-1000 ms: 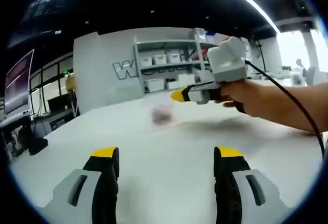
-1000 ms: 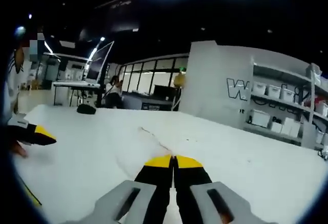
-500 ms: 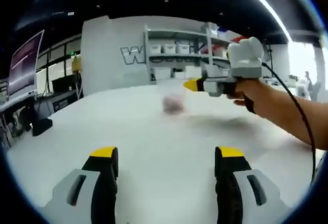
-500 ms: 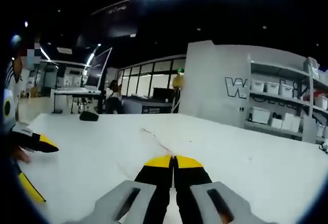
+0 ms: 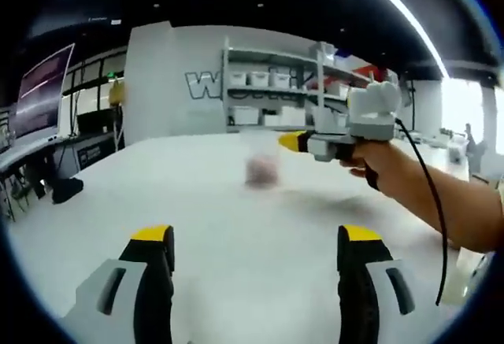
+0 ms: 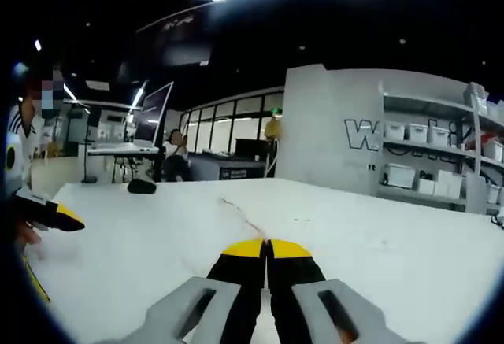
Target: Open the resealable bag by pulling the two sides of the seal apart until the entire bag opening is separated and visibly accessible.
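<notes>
1. Resealable bag (image 5: 260, 163) hangs from my right gripper (image 5: 290, 141), whose yellow tips are pressed together on what looks like the bag's top edge; in the right gripper view the jaws stand clenched tip to tip, with a thin clear sheet running away from them over the table (image 6: 378, 257).
2. My left gripper (image 5: 250, 242) is released, jaws well apart, holding nothing, low over the white table and near the bag but clear of it.
3. The bag is a blurred clear shape with a pinkish lump inside, raised above the table between my two grippers.
4. I judge the task barely begun: one side of the seal seems pinched, the other side is ungripped, and no open mouth is visible.
5. Left to do: close my left gripper on the opposite lip and pull apart along the whole seal.
</notes>
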Action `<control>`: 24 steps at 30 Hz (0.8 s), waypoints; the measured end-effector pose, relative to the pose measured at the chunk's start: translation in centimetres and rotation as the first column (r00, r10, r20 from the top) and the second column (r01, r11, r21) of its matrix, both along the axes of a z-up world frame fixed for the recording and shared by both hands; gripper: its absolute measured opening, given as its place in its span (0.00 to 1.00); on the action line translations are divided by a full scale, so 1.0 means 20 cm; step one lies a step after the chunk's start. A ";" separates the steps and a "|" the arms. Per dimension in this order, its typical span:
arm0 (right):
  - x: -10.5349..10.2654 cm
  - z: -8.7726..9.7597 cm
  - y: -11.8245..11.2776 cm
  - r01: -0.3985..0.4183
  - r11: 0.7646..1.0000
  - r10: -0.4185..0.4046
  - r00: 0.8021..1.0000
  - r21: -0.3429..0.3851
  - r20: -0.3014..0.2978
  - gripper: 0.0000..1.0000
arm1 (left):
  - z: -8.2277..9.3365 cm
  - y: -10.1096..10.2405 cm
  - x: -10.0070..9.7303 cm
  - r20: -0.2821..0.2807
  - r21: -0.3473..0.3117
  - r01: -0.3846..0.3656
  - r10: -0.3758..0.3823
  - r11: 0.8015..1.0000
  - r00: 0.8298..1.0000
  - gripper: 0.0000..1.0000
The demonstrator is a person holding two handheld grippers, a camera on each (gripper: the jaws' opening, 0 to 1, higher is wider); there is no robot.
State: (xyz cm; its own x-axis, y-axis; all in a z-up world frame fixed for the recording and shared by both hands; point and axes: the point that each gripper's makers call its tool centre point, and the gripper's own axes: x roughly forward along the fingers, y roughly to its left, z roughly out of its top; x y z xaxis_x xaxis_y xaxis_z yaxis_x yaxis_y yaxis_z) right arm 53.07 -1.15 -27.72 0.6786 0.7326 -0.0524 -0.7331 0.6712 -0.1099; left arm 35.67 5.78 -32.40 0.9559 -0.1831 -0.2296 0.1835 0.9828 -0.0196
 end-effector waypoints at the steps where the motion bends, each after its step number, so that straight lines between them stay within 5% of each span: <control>1: 0.00 0.00 0.00 0.000 1.000 0.000 1.000 0.001 0.000 0.00 | 0.00 0.00 0.00 0.001 -0.004 -0.001 0.001 1.000 1.000 0.84; 24: -0.13 0.07 0.00 -0.024 0.996 0.028 0.999 0.087 -0.044 0.00 | 0.05 -0.01 -0.02 0.026 -0.055 0.001 0.000 0.998 1.000 0.78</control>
State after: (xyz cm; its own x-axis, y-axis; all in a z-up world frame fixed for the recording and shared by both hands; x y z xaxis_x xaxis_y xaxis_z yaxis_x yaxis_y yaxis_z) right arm 50.42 -1.09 -26.36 0.6580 0.7528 -0.0183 -0.7531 0.6577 -0.0184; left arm 35.21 5.55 -31.48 0.9613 -0.1955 -0.1941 0.1854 0.9802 -0.0693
